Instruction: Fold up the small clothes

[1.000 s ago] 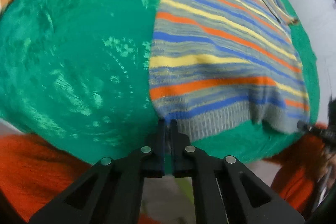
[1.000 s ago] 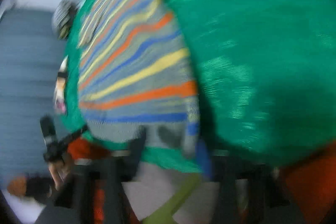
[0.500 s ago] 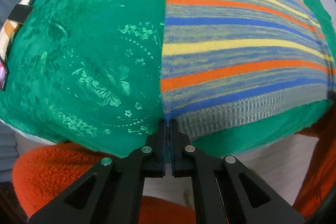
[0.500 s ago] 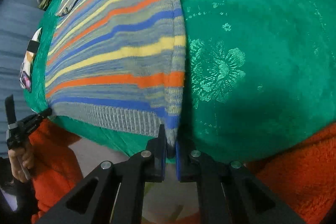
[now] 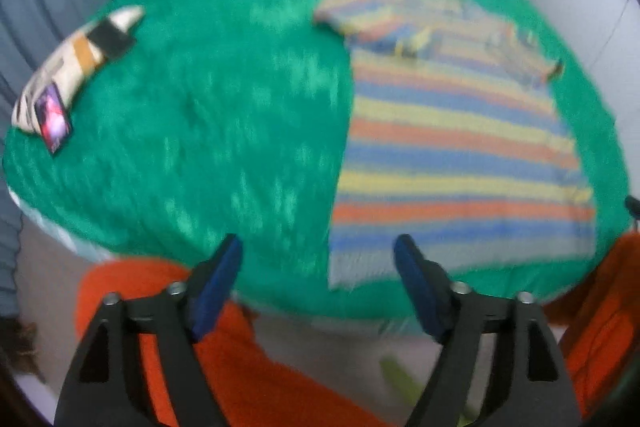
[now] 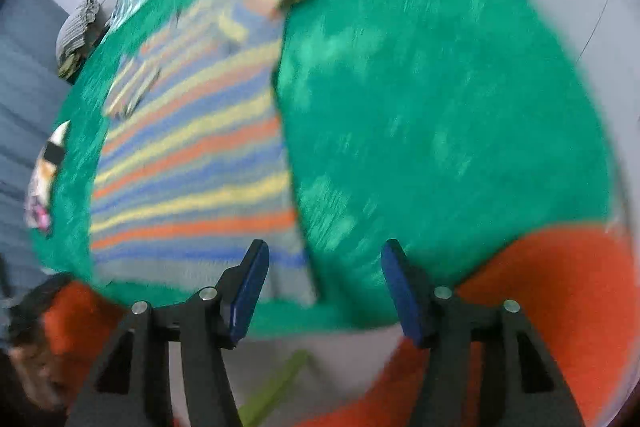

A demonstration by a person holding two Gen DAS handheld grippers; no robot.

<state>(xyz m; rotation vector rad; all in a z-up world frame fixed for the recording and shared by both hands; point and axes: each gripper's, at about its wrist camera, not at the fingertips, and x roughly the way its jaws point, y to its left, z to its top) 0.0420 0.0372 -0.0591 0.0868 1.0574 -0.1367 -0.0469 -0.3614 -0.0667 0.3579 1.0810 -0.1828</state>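
While both pairs of jaws are opening with nothing between them, the striped sweater (image 5: 460,155) lies flat on the green bedspread (image 5: 208,115), beyond the fingertips of both tools. Seen past the left gripper (image 5: 318,259), its ribbed hem (image 5: 440,259) sits just ahead of the right-hand finger; seen past the right gripper (image 6: 324,259), the hem corner lies just ahead of the left-hand finger. Judging by the knit, the sweater is light, soft and limp, likely to sag and stretch rather than hold a shape, and not slippery against the textured cover. Pinching firm edges looks best: the ribbed hem corners, or the side edges near the sleeves at the far end.
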